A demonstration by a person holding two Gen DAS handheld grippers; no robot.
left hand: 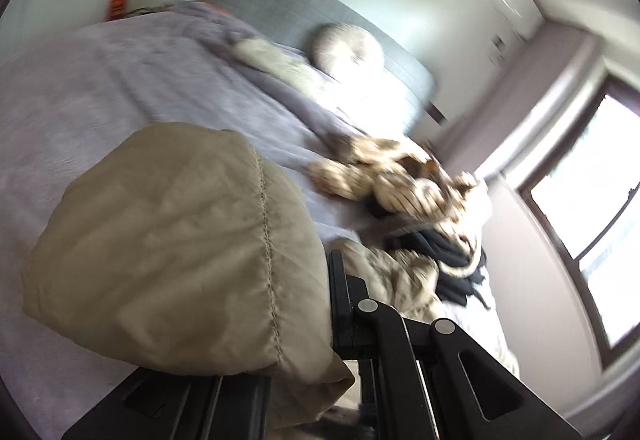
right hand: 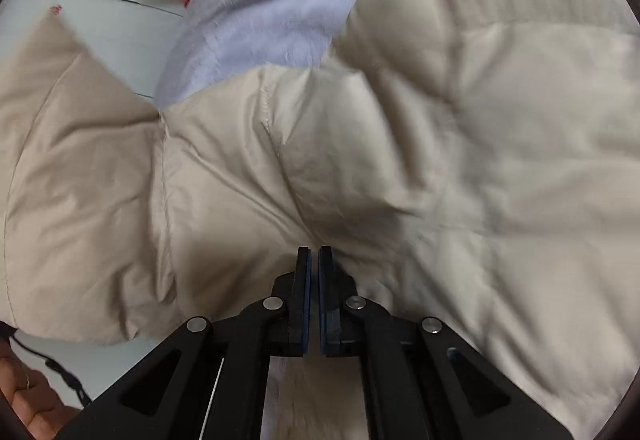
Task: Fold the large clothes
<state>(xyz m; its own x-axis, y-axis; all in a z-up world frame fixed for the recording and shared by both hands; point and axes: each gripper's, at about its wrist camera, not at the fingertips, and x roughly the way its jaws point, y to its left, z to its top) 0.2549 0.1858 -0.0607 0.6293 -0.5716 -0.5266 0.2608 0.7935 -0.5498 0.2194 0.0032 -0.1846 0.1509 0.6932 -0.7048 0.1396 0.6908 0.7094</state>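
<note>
The beige puffer jacket (right hand: 460, 144) lies spread on the bed (left hand: 100, 88), over a pale purple blanket (right hand: 280, 0), one part hanging past the bed's edge over the white floor (right hand: 100, 32). The right hand-held gripper (right hand: 314, 260) has its jaws closed with the tips pressed into the jacket; whether fabric is pinched between them cannot be told. The left hand-held gripper (left hand: 328, 304) is clamped on a bulging fold of the jacket (left hand: 172, 248), lifted above the bed. Beyond it lie a heap of patterned and dark clothes (left hand: 404, 192) and a round cushion (left hand: 346, 48) against the grey headboard (left hand: 304, 12).

Bare lilac bedspread (left hand: 100, 88) left, clothes heap (left hand: 404, 192) crowding right
</note>
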